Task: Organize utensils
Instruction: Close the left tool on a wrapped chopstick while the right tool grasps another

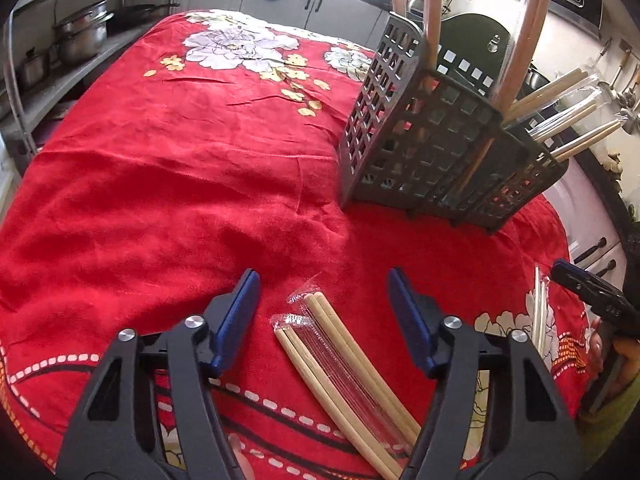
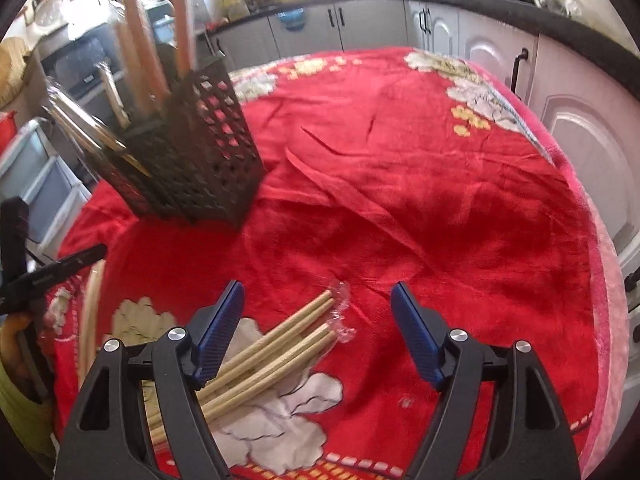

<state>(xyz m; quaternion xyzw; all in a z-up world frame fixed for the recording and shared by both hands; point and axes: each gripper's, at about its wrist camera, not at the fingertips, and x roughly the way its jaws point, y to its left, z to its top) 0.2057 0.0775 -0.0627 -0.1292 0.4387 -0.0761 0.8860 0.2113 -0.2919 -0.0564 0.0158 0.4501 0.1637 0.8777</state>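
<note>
Two plastic-wrapped pairs of wooden chopsticks (image 1: 344, 376) lie on the red floral cloth between the jaws of my open, empty left gripper (image 1: 322, 304). A dark grey lattice utensil holder (image 1: 436, 148) stands beyond, holding several wrapped chopsticks. In the right wrist view the same two pairs (image 2: 276, 356) lie near the left finger of my open, empty right gripper (image 2: 318, 312), and the holder (image 2: 188, 152) stands at far left. A further wrapped pair (image 1: 540, 312) lies at the right, beside the other gripper (image 1: 592, 292); it also shows in the right wrist view (image 2: 90, 320).
The red cloth (image 1: 180, 184) covers the whole table. Kitchen cabinets (image 2: 500, 60) and counters ring the table; shelves with steel pots (image 1: 80, 36) stand at the left. A dark chair back (image 1: 476, 48) is behind the holder.
</note>
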